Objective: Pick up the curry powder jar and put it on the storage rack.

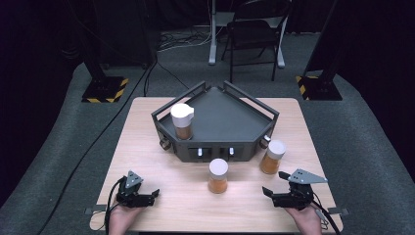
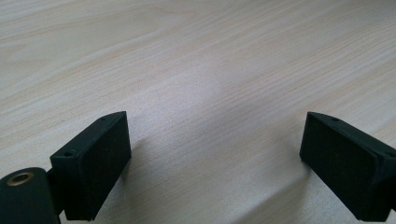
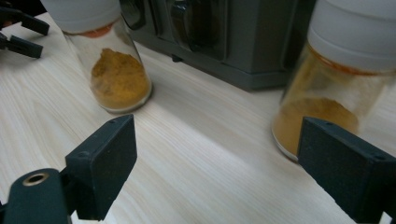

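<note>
On the worktop (image 1: 147,127), the right gripper (image 1: 274,191) has its fingers (image 3: 105,158) spread apart with nothing gripped, and the nearest spice jar (image 1: 272,156) stands upright just beyond it at about 11 o'clock. A second jar (image 1: 218,175) stands at the worktop's 6 o'clock side, before the grey rack (image 1: 215,122), which carries a third jar (image 1: 182,120). The left gripper (image 1: 149,196), at 7 o'clock, is wide open and empty.

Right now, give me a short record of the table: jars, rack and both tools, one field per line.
rack: dark grey angular tray, centre of table
jar in rack: white-capped spice jar, upright in left corner
jars on table: middle jar in front of rack; right jar by its right corner
left tool: open, empty, over bare wood
right tool: open, empty, near right jar
</note>
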Demonstrator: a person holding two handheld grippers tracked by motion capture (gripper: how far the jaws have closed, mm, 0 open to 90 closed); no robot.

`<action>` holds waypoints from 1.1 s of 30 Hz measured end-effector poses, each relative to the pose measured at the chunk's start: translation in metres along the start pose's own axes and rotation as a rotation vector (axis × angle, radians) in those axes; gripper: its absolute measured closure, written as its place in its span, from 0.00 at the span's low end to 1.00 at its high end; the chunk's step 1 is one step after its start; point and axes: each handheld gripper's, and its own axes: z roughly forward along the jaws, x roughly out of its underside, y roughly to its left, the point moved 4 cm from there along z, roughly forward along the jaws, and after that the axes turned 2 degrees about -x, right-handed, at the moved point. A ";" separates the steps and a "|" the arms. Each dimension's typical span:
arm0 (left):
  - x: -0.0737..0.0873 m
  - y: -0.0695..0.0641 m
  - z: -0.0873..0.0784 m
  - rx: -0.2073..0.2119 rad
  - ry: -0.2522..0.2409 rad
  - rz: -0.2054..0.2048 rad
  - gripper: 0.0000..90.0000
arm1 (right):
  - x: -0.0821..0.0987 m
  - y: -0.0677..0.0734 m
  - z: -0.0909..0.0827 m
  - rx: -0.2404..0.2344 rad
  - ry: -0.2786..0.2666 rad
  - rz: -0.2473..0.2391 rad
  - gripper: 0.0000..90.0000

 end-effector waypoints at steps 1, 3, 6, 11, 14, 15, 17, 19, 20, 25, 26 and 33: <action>0.000 0.000 0.000 0.000 0.000 0.000 0.10 | -0.001 0.001 0.001 -0.008 -0.007 -0.007 0.12; 0.000 0.000 0.000 0.000 0.000 0.000 0.10 | -0.004 0.004 0.004 -0.017 -0.014 -0.020 0.12; 0.000 0.000 0.000 0.000 0.000 0.000 0.10 | -0.009 0.008 0.010 -0.029 -0.021 -0.032 0.13; 0.000 0.000 0.000 0.000 0.000 0.000 0.10 | -0.018 0.014 0.019 -0.056 -0.029 -0.047 0.13; 0.000 0.000 0.000 0.000 0.000 0.000 0.10 | -0.021 0.016 0.021 -0.063 -0.035 -0.051 0.14; 0.000 0.000 0.000 0.000 0.000 0.000 0.10 | -0.024 0.016 0.023 -0.078 -0.037 -0.055 0.14; 0.000 0.000 0.000 0.000 0.000 0.000 0.10 | -0.027 0.017 0.025 -0.087 -0.039 -0.059 0.14; 0.000 0.000 0.000 0.000 0.000 0.000 0.10 | -0.029 0.018 0.027 -0.099 -0.042 -0.061 0.14; 0.000 0.000 0.000 0.000 0.000 0.000 0.10 | -0.030 0.019 0.028 -0.102 -0.042 -0.064 0.13; 0.000 0.000 0.000 0.000 0.000 0.000 0.10 | -0.032 0.021 0.034 -0.127 -0.048 -0.075 0.13; 0.000 0.000 0.000 0.000 0.000 0.000 0.10 | -0.031 0.023 0.035 -0.123 -0.053 -0.081 0.14; 0.000 0.000 0.000 0.000 0.000 0.000 0.10 | -0.033 0.030 0.041 -0.135 -0.078 -0.101 0.15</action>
